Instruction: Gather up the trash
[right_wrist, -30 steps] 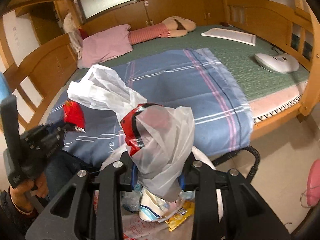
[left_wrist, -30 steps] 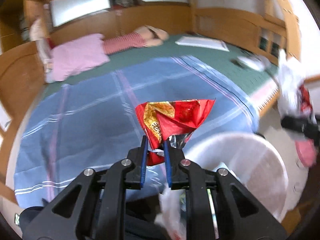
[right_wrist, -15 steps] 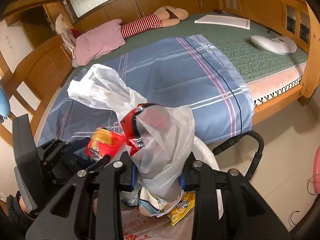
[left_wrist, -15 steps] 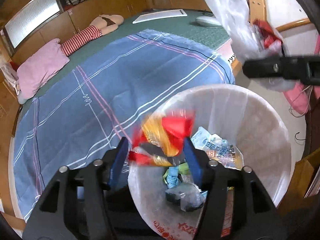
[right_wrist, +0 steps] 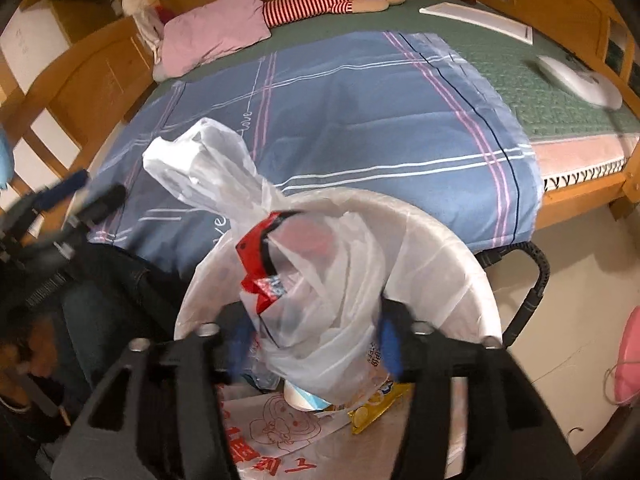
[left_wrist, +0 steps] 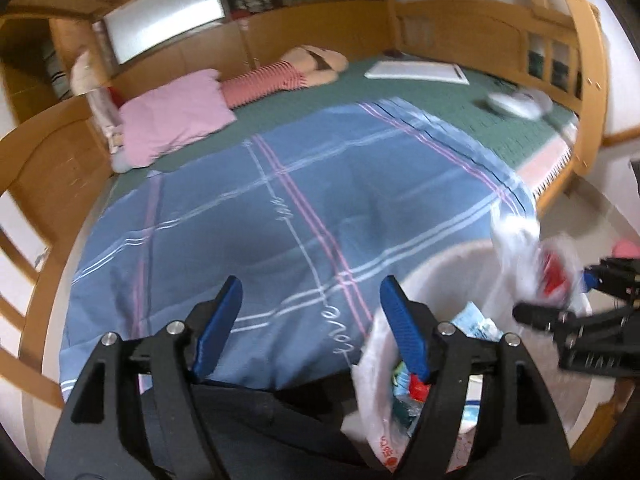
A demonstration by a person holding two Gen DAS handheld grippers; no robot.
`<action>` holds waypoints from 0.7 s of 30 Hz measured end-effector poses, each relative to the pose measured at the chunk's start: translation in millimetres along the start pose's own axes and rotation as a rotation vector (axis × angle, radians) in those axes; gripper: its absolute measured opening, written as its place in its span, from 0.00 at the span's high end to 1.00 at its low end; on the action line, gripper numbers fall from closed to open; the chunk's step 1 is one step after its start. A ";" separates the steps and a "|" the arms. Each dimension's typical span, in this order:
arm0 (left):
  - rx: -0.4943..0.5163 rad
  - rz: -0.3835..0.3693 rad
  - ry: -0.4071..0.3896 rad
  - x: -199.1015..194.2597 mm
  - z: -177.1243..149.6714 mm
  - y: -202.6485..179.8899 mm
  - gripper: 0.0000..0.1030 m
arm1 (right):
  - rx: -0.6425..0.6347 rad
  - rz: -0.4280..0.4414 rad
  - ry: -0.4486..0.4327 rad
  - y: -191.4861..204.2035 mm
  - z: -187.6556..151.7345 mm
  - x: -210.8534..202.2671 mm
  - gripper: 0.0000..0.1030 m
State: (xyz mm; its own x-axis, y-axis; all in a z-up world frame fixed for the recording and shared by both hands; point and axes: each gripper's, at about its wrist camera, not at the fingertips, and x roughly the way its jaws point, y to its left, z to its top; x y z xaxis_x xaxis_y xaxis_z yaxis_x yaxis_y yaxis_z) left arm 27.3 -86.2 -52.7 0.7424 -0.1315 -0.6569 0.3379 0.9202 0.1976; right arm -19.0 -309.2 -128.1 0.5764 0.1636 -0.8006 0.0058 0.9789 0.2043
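My left gripper [left_wrist: 310, 300] is open and empty, its blue fingers spread over the blue bedspread beside the bin. The white lined trash bin [left_wrist: 452, 268] stands at the lower right, with wrappers inside. My right gripper [right_wrist: 316, 332] holds a white plastic bag with a red wrapper inside [right_wrist: 304, 272] over the bin [right_wrist: 448, 264]; its jaws look wider than before and the bag still sits between them. That gripper and the bag [left_wrist: 532, 268] also show in the left wrist view, blurred, at the right over the bin.
The bed has a blue plaid bedspread [left_wrist: 280, 208], a pink pillow [left_wrist: 176, 116], a striped plush toy [left_wrist: 280, 76], a white board [left_wrist: 416, 70] and a white device [left_wrist: 516, 104]. Wooden bed rails surround it. A black hose [right_wrist: 532, 288] and a pink slipper [right_wrist: 628, 360] lie on the floor.
My left gripper opened over the bin and let go of the red snack wrapper, then swung back toward the bed. My right gripper moved over the bin and its jaws widened around the bag.
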 end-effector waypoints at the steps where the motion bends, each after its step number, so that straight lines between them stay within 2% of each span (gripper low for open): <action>1: -0.020 0.008 -0.008 -4.3 1.5 5.4 0.27 | -0.009 -0.010 -0.008 2.0 0.4 -2.2 0.28; 3: -0.049 0.013 -0.017 -11.1 3.5 11.1 0.25 | -0.023 -0.030 -0.020 4.5 1.4 -7.2 0.23; 6: -0.089 0.020 -0.032 -21.4 6.8 19.9 0.22 | -0.023 -0.053 -0.042 5.8 2.9 -18.3 0.21; 9: -0.113 0.038 -0.055 -34.8 7.4 24.6 0.14 | -0.028 -0.045 -0.076 10.9 7.0 -36.2 0.16; 12: -0.136 0.072 -0.084 -53.0 6.4 28.3 0.08 | -0.061 -0.019 -0.156 23.0 9.4 -64.1 0.06; 14: -0.156 0.084 -0.096 -65.2 4.2 31.0 0.05 | -0.088 -0.025 -0.213 31.9 9.8 -83.1 0.03; 18: -0.184 0.090 -0.100 -90.2 0.1 34.1 0.03 | -0.113 -0.092 -0.277 41.4 12.6 -110.0 0.03; 21: -0.195 0.077 -0.133 -108.9 -2.3 35.7 0.03 | -0.097 -0.093 -0.321 39.1 12.8 -127.3 0.03</action>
State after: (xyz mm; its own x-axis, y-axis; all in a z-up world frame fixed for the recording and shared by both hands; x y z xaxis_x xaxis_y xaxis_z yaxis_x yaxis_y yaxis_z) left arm -42.8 -38.2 24.2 0.8355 -0.0932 -0.5415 0.1686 0.9815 0.0911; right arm -81.7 -293.4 -10.9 0.8046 0.0413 -0.5924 0.0019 0.9974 0.0720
